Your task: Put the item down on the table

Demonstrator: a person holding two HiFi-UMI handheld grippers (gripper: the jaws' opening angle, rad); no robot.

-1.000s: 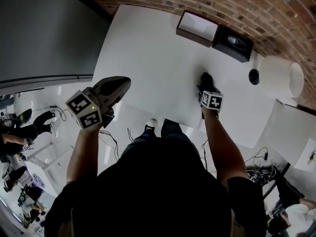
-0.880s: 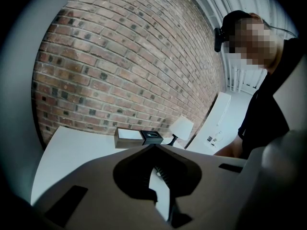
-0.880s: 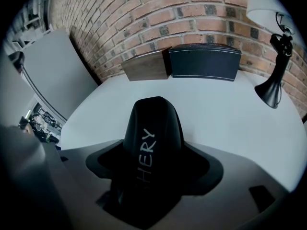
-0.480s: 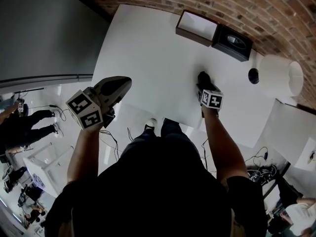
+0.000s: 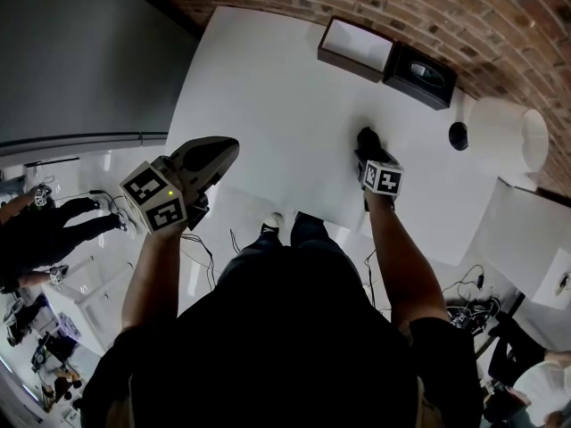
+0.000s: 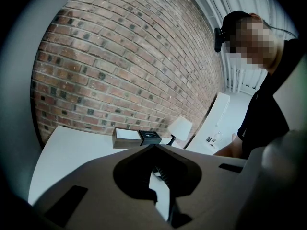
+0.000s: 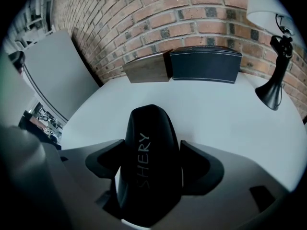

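Off the near edge of the white table, the left gripper hangs with fingers together on nothing, while the right gripper holds a black case clamped between its fingers over the table, so the putting-down looks unfinished: lower it gently, then open.

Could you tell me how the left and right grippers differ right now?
The left gripper has its jaws together on nothing; the right gripper clamps a black case. The left gripper is by the table's near left edge; the right gripper is farther in over it. Both face the brick wall.
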